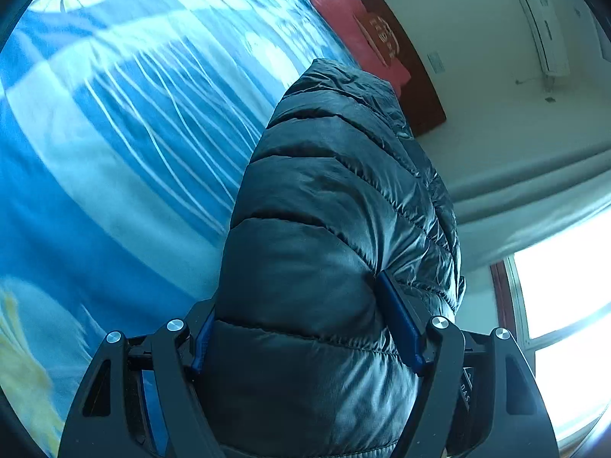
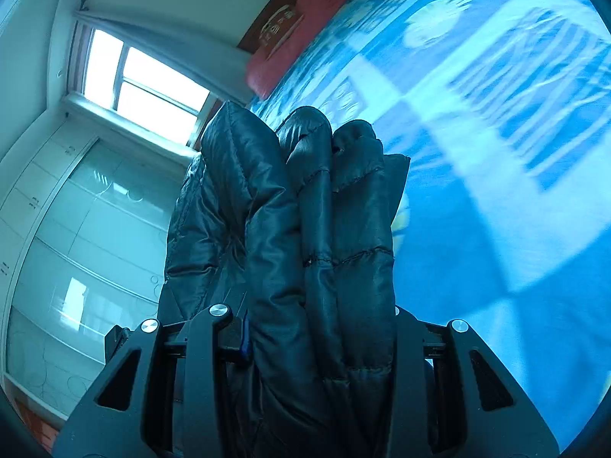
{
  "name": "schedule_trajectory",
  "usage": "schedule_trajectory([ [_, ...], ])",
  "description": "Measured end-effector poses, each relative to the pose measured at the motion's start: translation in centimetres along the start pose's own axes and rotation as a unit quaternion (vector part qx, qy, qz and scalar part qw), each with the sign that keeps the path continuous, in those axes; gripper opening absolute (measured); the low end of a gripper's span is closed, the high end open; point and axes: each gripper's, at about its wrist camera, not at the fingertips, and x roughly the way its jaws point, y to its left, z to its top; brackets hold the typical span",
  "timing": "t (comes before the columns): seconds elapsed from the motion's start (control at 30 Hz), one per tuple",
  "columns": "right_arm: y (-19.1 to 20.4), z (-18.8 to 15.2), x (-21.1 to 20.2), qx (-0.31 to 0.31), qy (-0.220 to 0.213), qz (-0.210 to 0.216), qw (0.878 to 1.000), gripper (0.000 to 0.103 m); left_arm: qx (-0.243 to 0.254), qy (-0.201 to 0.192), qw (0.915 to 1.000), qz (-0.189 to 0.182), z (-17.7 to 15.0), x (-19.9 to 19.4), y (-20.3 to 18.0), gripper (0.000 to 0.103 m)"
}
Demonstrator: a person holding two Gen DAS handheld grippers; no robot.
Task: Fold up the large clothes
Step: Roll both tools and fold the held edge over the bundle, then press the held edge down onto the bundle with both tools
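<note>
Both tongs — left, right — clamp jacket, angled downward

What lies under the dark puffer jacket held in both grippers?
Beside the puffer jacket, the blue patterned bedsheet shows, a pink pillow beyond. Directly beneath the jacket is covered. Left gripper and right gripper clamp it.
</note>
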Motion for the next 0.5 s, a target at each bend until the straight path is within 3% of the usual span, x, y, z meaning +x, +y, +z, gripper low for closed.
schedule_trajectory([
  [0.17,-0.3,0.1,2.8,0.010,0.010,-0.017,1.000,0.037,-0.012,0.008,0.9998,0.015,1.7,0.9,2.1,0.072],
  [0.5,-1.3,-0.3,2.9,0.018,0.012,-0.020,1.000,0.044,-0.010,0.013,0.9997,0.019,1.6,1.2,2.8,0.075],
])
